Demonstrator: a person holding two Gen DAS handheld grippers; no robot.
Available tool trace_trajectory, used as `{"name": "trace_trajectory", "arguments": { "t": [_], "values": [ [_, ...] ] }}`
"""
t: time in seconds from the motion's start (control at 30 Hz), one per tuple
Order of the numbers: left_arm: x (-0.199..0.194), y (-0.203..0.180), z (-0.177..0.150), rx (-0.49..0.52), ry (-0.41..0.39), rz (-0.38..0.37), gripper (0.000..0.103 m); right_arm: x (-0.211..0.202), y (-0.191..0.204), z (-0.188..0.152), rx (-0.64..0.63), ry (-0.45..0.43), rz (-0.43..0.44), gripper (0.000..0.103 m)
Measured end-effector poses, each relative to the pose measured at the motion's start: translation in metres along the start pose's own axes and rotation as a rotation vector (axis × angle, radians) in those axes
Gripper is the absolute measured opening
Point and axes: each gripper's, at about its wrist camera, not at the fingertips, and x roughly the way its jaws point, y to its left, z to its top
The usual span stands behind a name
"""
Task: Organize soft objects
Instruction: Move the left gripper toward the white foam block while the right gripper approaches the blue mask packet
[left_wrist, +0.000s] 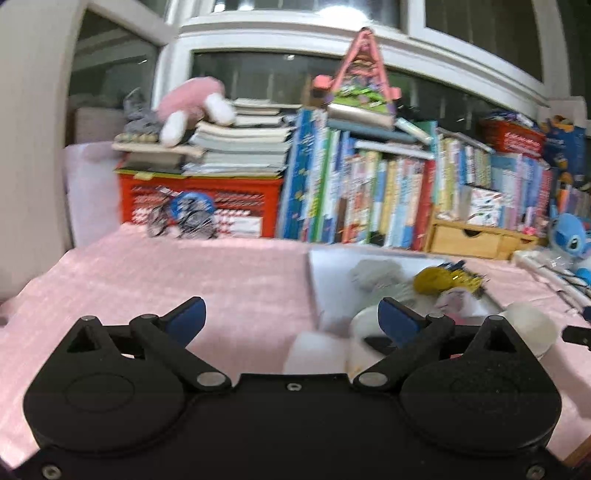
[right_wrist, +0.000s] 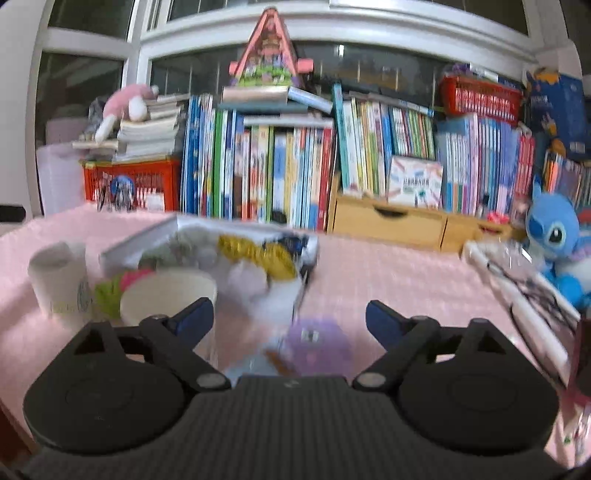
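A white tray on the pink tablecloth holds soft items: a grey fluffy ball and a yellow tinsel pom-pom. The tray and the yellow tinsel also show in the right wrist view, with a white fluffy ball. A purple fuzzy ball lies on the cloth just before my right gripper, which is open and empty. Pink and green pom-poms lie beside a white paper cup. My left gripper is open and empty, left of the tray.
A second paper cup stands at the left. Books, an orange crate and a wooden drawer box line the back. A blue plush toy sits at the right by a white box.
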Motion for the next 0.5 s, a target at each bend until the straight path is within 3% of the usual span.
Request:
{"name": "trace_trajectory", "arguments": {
  "t": [0.1, 0.23, 0.5],
  "values": [
    [-0.001, 0.007, -0.014, -0.019, 0.003, 0.036, 0.097, 0.004, 0.006, -0.015, -0.010, 0.055, -0.011, 0.076],
    [0.002, 0.015, -0.027, -0.082, 0.021, 0.041, 0.092, 0.012, 0.010, -0.030, 0.011, 0.120, 0.019, 0.064],
    [0.027, 0.052, -0.039, -0.379, 0.106, -0.018, 0.074, 0.030, 0.006, -0.042, 0.123, 0.161, 0.085, 0.047]
  ]
}}
